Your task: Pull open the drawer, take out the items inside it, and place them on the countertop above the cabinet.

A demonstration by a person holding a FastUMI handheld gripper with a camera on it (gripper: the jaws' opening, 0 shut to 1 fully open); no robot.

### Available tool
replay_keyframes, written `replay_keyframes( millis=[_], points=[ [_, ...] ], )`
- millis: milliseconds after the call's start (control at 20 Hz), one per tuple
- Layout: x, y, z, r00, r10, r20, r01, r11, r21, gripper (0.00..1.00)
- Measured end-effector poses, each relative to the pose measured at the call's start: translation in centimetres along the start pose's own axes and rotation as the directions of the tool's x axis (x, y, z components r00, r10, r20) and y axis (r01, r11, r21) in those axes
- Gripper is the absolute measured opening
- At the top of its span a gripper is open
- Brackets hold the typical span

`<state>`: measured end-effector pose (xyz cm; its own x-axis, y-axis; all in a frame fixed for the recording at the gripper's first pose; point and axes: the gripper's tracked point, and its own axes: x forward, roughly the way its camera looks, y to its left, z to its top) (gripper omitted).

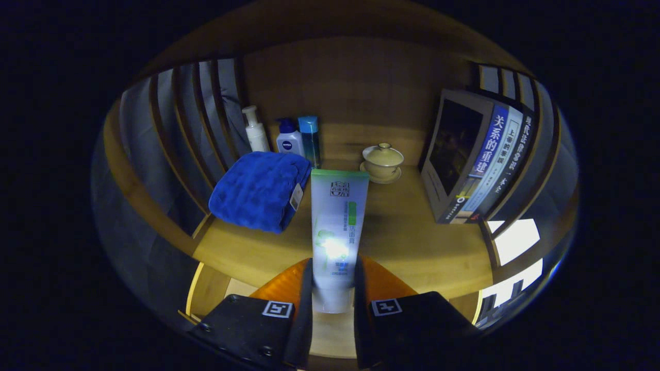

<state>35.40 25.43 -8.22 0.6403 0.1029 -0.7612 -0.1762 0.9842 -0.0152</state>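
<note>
The gripper [332, 304] has its two fingers closed on one white-and-green tube [337, 226], one finger pressing on each side of the tube's lower end. The tube stands up from between the fingers toward 12 o'clock, its flat green-edged end reaching out over the wooden countertop [412, 242]. A bright glare spot sits on the tube's lower half.

On the countertop, at about 10 o'clock from the tube, lies one folded blue towel [255, 190] with a small tag on its near corner; the towel's edge sits just beside the tube's upper end. Behind the towel, against the back wall at 11 o'clock, three bottles stand in a row: one white pump bottle [256, 130], one white bottle with a blue cap [289, 138], and one clear blue bottle [310, 140]. At about 1 o'clock, one lidded cream cup [382, 158] rests on its saucer, well apart from the tube. At 2 o'clock, several books [479, 159] lean together against the slatted right side; at least four spines can be counted. Slatted wooden sides stand on both the left and the right of the shelf space.
</note>
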Motion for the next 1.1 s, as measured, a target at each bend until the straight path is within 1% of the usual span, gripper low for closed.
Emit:
replay_keyframes(
  millis=[300,500,750,850,950,1100],
  points=[
    [2.8,-2.0,-0.5,0.997,-0.045,-0.063,0.048,0.997,0.053,0.42],
    [4.5,-1.9,-1.9,0.991,-0.063,-0.118,0.069,0.997,0.044,0.42],
    [6.2,-1.4,-2.4,0.990,-0.079,-0.117,0.086,0.994,0.062,0.44],
    [6.4,-1.4,-2.9,0.989,-0.080,-0.125,0.090,0.993,0.077,0.47],
    [6.7,-1.4,-2.7,0.992,-0.081,-0.097,0.090,0.992,0.094,0.52],
    [6.3,-1.8,-2.7,0.991,-0.094,-0.091,0.102,0.990,0.096,0.67]
  ],
)
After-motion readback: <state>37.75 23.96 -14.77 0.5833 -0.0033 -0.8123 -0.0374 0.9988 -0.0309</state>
